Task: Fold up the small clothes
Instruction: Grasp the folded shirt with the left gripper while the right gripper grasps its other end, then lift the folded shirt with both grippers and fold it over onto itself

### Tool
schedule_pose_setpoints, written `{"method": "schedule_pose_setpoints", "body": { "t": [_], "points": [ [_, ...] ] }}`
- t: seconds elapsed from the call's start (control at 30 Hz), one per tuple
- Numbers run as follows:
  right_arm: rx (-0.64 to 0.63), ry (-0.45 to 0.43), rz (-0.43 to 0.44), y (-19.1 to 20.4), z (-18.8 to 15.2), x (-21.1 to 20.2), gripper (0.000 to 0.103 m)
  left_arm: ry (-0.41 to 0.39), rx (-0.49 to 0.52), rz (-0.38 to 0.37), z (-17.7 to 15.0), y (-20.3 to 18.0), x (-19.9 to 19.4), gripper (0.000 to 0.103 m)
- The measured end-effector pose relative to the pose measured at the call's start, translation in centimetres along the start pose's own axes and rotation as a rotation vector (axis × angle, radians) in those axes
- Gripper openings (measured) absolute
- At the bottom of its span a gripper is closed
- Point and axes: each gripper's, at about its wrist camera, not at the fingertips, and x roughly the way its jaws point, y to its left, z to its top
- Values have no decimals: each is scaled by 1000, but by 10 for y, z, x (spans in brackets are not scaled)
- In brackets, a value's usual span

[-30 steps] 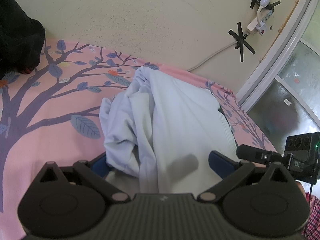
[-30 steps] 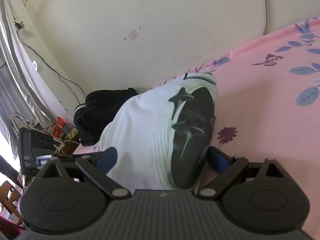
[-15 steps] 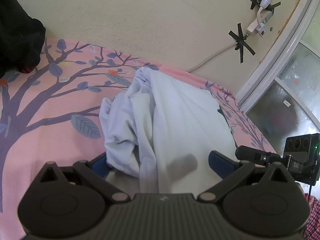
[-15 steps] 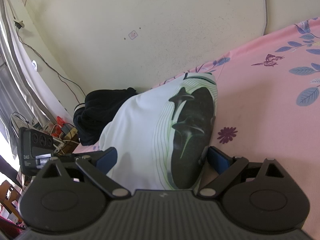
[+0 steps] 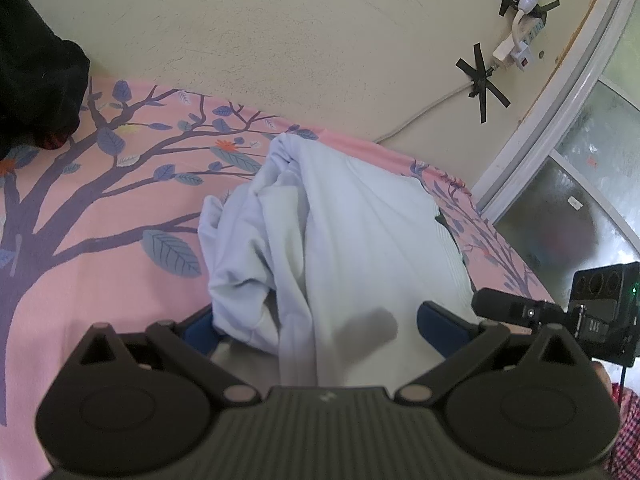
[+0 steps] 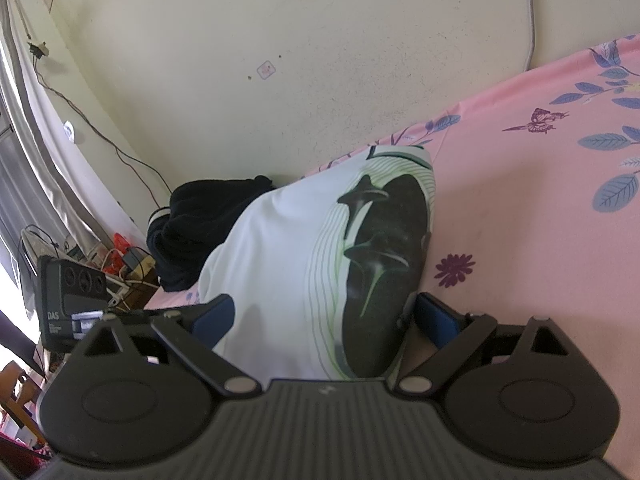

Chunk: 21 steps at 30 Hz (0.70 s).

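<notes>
A white T-shirt [image 5: 360, 232] lies bunched on the pink bedsheet [image 5: 100, 280], with folds and a sleeve heaped on its left side. In the right wrist view the same shirt [image 6: 280, 248] shows a black and green print [image 6: 384, 248]. My left gripper [image 5: 320, 324] is open, its blue pads [image 5: 436, 324] standing wide on either side of the shirt's near edge. My right gripper [image 6: 324, 316] is open too, with the shirt's printed end lying between its blue pads [image 6: 436, 316]. The cloth's near edge is hidden behind both gripper bodies.
A pile of black clothes [image 5: 36, 80] sits at the far left of the bed, against the wall [image 6: 192, 236]. A window frame [image 5: 560, 120] and a taped power strip [image 5: 516, 44] are at the right. Cables and clutter [image 6: 120, 264] lie beyond the bed's edge.
</notes>
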Motion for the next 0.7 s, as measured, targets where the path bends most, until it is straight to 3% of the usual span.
{"method": "schedule_pose_setpoints", "body": {
  "t": [0.33,0.47,0.5,0.57,0.6,0.67,0.7],
  "points": [
    [4,6,-5,2,2,3,89,0,7,3,-1,0,1,103],
    [-27,13,-55,15,1,12,89,3,1,0,1,1,1,101],
    [-61,20,-77,22,0,16,84,0,5,7,0,0,1,99],
    [-109,26,-125,33,-4,21,70,-7,29,36,0,0,1,70],
    [-121,23,-140,37,-5,22,64,-8,41,48,-1,-1,1,66],
    [-128,8,-159,39,-7,19,50,-4,41,26,-1,0,2,48],
    [-122,-2,-162,38,-7,16,42,-4,40,24,-1,-1,3,47]
  ]
}}
